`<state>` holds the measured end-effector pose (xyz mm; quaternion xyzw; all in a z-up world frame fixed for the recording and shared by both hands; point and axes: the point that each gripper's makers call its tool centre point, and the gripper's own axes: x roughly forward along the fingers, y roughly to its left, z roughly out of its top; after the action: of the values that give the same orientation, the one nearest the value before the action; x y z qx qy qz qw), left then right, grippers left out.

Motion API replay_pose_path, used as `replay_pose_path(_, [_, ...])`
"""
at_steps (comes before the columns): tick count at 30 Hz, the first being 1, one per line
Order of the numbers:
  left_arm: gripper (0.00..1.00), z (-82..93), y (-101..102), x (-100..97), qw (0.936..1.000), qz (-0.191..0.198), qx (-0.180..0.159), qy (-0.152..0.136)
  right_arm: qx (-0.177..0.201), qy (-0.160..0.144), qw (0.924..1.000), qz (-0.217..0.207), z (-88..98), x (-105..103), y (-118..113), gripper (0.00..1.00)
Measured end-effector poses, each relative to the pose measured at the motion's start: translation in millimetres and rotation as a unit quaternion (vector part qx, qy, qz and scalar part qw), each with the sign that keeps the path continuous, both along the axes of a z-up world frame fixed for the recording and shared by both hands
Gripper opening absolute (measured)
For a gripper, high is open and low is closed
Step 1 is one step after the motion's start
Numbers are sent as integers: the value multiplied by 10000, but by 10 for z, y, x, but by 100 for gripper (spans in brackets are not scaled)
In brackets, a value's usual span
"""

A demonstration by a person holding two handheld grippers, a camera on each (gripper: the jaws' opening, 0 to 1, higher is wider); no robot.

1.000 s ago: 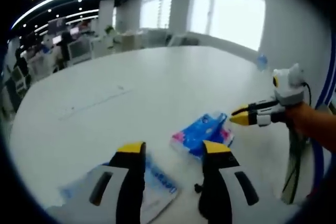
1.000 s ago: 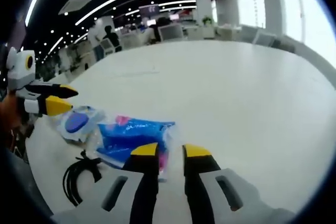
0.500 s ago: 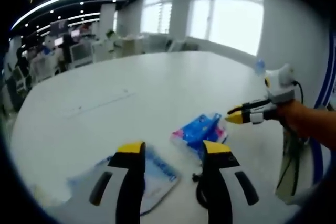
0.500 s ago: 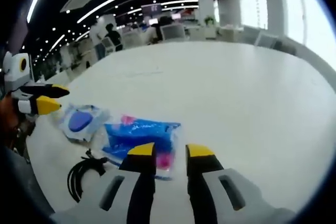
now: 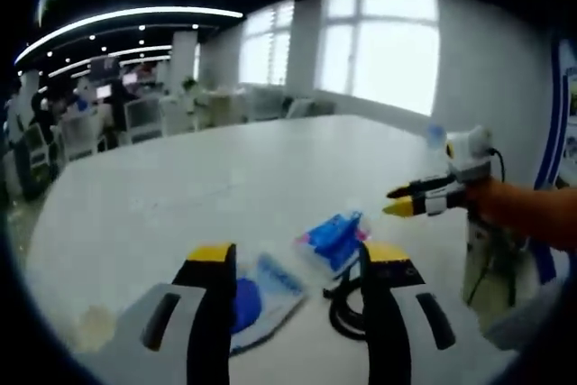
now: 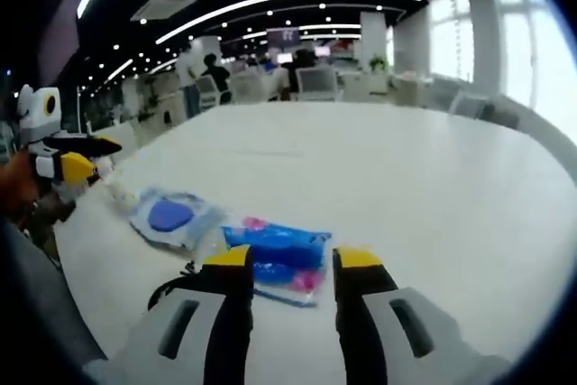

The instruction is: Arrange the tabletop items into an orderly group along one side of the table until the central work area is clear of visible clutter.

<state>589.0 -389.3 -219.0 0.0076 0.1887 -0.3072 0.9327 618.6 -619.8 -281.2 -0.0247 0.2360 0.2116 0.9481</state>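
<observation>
Landmark: blue tissue pack (image 5: 332, 238), lying flat near one edge of the white table (image 5: 225, 169)

Left gripper view: left gripper (image 5: 300, 257) hangs above the table, jaws wide apart, nothing between them. The tissue pack sits just beyond the gap, closer to the right-hand jaw. Beside the pack, on its near side, a clear plastic pouch with a blue disc inside (image 5: 257, 290) lies flat, partly hidden behind the left-hand jaw. A coiled black cable (image 5: 343, 308) lies against the pack's near edge, next to the right-hand jaw; whether cable and pack touch I cannot tell. Well to the right of the pack the right gripper (image 5: 394, 202) is held in the air by a hand in an orange sleeve (image 5: 527, 214), yellow tips close together

Right gripper view: right gripper (image 6: 291, 259) is above the table, jaws parted to a medium gap, empty. The tissue pack (image 6: 275, 252) lies just past the tips, spanning both. Left of the pack is the pouch (image 6: 169, 216); near the pack's left corner a loop of the cable (image 6: 171, 288) shows. Far left of the pack is the left gripper (image 6: 86, 156). Beyond the pack the table (image 6: 406, 178) is bare white
</observation>
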Motion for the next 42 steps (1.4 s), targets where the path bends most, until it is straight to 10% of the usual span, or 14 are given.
replay_pose_path(20, [61, 634, 1319, -1103, 9962, 506, 293, -643, 46, -869, 9936, 719, 827, -753, 747, 55])
replay_pose_path(33, [72, 125, 1955, -1763, 9878, 1414, 494, -425, 244, -728, 9934, 851, 673, -1207, 1148, 66])
replay_pose_path(42, [79, 14, 2127, -1810, 9907, 1334, 153, -203, 412, -559, 9950, 721, 498, -1406, 1279, 84])
